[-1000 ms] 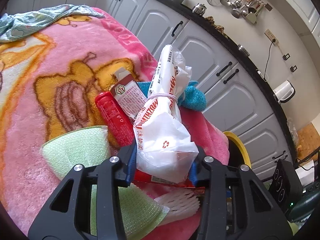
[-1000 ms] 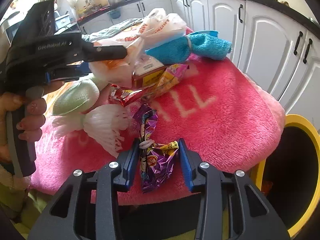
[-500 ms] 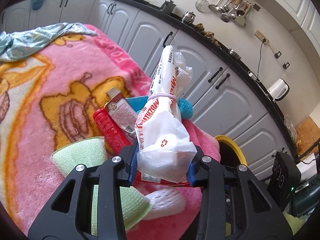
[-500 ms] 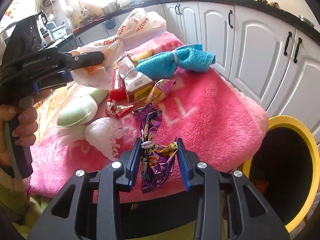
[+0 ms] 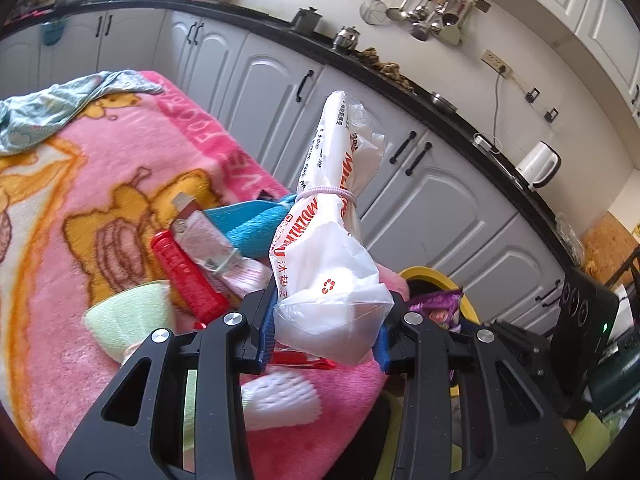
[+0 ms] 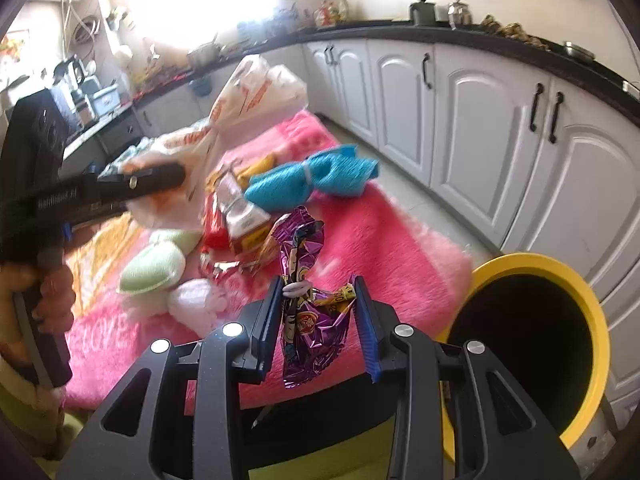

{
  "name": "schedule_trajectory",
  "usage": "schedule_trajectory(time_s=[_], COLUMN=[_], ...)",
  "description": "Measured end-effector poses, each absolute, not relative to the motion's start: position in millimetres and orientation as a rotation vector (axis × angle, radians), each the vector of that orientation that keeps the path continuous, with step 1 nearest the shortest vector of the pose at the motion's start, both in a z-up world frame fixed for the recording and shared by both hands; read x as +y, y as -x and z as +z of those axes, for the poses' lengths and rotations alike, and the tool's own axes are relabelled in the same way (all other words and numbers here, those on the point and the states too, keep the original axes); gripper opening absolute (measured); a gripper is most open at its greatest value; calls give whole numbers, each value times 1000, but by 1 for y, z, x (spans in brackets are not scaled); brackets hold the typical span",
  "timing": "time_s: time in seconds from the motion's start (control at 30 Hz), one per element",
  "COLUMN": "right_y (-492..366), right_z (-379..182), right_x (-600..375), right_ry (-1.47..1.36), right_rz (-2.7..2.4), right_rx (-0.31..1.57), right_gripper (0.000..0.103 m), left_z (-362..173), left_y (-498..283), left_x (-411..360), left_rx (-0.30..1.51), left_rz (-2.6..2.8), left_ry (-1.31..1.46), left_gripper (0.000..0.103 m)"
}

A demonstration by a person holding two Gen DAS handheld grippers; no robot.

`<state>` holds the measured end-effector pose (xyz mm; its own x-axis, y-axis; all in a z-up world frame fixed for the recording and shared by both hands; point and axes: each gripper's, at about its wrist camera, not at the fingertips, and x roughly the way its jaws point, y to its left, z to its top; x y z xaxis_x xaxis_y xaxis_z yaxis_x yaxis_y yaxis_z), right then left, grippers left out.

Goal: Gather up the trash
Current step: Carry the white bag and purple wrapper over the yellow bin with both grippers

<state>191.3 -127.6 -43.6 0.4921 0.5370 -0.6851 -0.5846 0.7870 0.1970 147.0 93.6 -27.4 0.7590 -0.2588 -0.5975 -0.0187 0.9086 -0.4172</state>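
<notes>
Over the pink fleece blanket [image 6: 384, 232] on the table, both grippers have trash lifted clear. Left gripper [image 5: 326, 330] has its jaws pinching the fat bottom of a white plastic bag [image 5: 332, 276], tied at the neck with a pale hair band, thin crinkly film with red print. Right gripper [image 6: 320, 320] pinches a purple foil snack wrapper [image 6: 304, 288], shiny and crumpled, hanging between the jaws.

Yellow-rimmed bin [image 6: 536, 264] sits just off the table edge, dark round mouth. I'd say carry each piece fully over the opening before letting go, since light film and foil can drift or cling to the pads. Go one at a time so the grippers don't bump.

Left behind: a blue towel roll [image 6: 308, 180], a red tube [image 5: 188, 280] and a soft green pad [image 6: 154, 262].
</notes>
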Motion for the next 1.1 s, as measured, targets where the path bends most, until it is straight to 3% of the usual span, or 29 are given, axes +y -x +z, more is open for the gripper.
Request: schedule_trajectory(time_s=[0.57,1.1], right_y=[-196,-198], right_z=[2,8], right_x=[-196,-285], right_ry=[-26,-153], right_rz=[549,390], right_rx=[684,641], right_gripper=[33,33], left_z=[-15,-16], left_y=[-152,-172], left_x=[39,-34], left_rx=[699,724], left_rz=[-226,-345], left_ry=[340,252], left_gripper=[30,30])
